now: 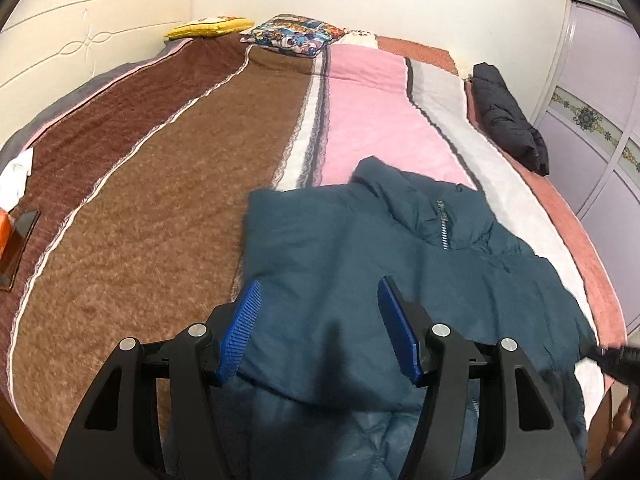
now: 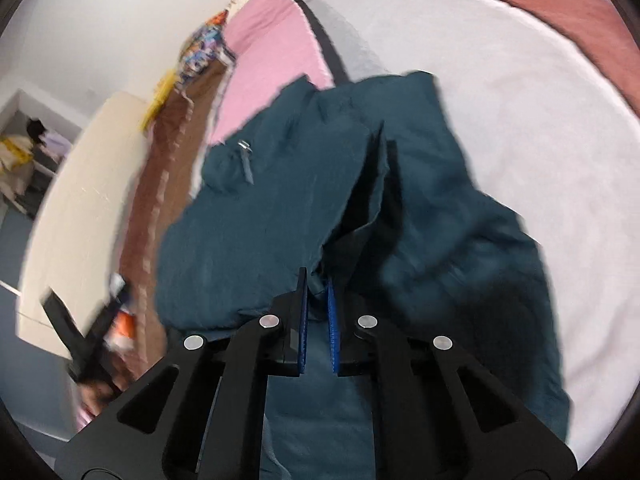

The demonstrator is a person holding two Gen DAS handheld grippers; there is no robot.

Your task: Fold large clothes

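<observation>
Left wrist view: the left gripper (image 1: 318, 320) is held low over the near edge of the bed, pointing forward along the striped blanket (image 1: 168, 184). Its blue fingers (image 1: 240, 332) stand wide apart, with a folded-over panel of the teal padded jacket (image 1: 360, 248) lying between and beneath them; whether the pads touch the fabric cannot be told. The jacket lies on the near right part of the blanket, its collar and zip (image 1: 443, 224) toward the far end. Farther off are a yellow pillow (image 1: 210, 26), a patterned pillow (image 1: 296, 34), and a dark garment (image 1: 508, 120) at the bed's right edge. A phone (image 1: 20, 240) lies on the blanket at far left.

Right wrist view: the right gripper (image 2: 318, 320) is tilted, aimed down onto the same teal padded jacket (image 2: 248, 232), which here spreads over the white part of the bedding (image 2: 540, 140). Its blue fingers (image 2: 333, 328) are nearly together, pinching a raised fold of the jacket that runs up from between the tips. The left gripper (image 2: 92, 344) shows blurred at lower left, beside the cream headboard (image 2: 80, 208).
</observation>
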